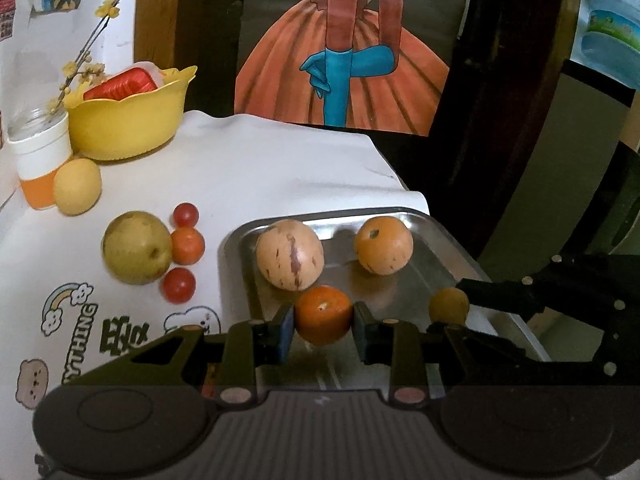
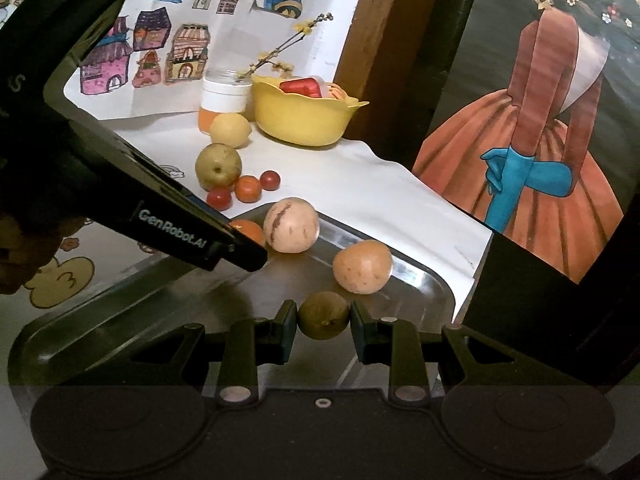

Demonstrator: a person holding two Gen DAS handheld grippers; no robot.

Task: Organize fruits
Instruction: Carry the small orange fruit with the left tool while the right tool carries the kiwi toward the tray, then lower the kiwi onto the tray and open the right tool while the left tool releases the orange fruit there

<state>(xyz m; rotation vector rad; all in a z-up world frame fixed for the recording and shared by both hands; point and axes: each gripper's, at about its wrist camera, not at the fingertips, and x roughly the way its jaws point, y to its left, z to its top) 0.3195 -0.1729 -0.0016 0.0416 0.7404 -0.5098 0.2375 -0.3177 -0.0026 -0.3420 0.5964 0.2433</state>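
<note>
Two fruits in the tray, two more in my jaws.
Left on the desk (image 1: pixel 248 168): lemon (image 1: pixel 77 186), pear (image 1: pixel 136 253), three small fruits. Over the tray (image 1: pixel 452 256), left gripper (image 1: pixel 323 322) clamps an orange (image 1: pixel 323 314), right gripper (image 2: pixel 323 318) a small greenish fruit (image 2: pixel 323 314).

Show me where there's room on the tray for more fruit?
The metal tray has bare room along its near-left side, under the left tool. The far end is crowded: striped melon, tan fruit. The white cloth behind the tray is also bare.
</note>
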